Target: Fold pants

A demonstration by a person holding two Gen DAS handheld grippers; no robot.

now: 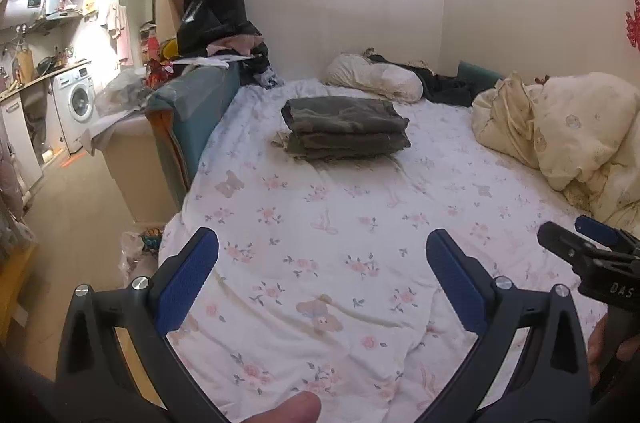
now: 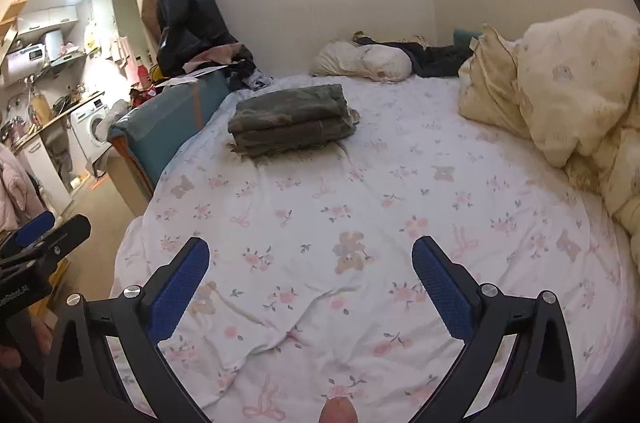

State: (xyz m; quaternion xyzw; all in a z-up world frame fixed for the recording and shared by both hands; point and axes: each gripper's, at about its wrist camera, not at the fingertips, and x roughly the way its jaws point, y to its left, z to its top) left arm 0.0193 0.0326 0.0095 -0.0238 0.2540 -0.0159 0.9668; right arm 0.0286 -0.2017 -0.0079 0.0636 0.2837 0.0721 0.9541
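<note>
The olive-green pants (image 1: 345,127) lie folded in a compact stack on the floral bedsheet (image 1: 320,263), toward the far left of the bed; they also show in the right wrist view (image 2: 294,121). My left gripper (image 1: 322,255) is open and empty, held above the near part of the bed, well short of the pants. My right gripper (image 2: 310,261) is open and empty too, hovering over the sheet (image 2: 360,223) beside the left one. The right gripper shows at the right edge of the left wrist view (image 1: 576,235); the left gripper shows at the left edge of the right wrist view (image 2: 48,229).
A cream duvet (image 1: 568,135) is bunched along the bed's right side. A pillow (image 1: 374,77) and dark clothes (image 1: 440,83) lie at the head. A teal chair (image 1: 192,111) piled with clutter stands left of the bed, with a washing machine (image 1: 78,101) beyond.
</note>
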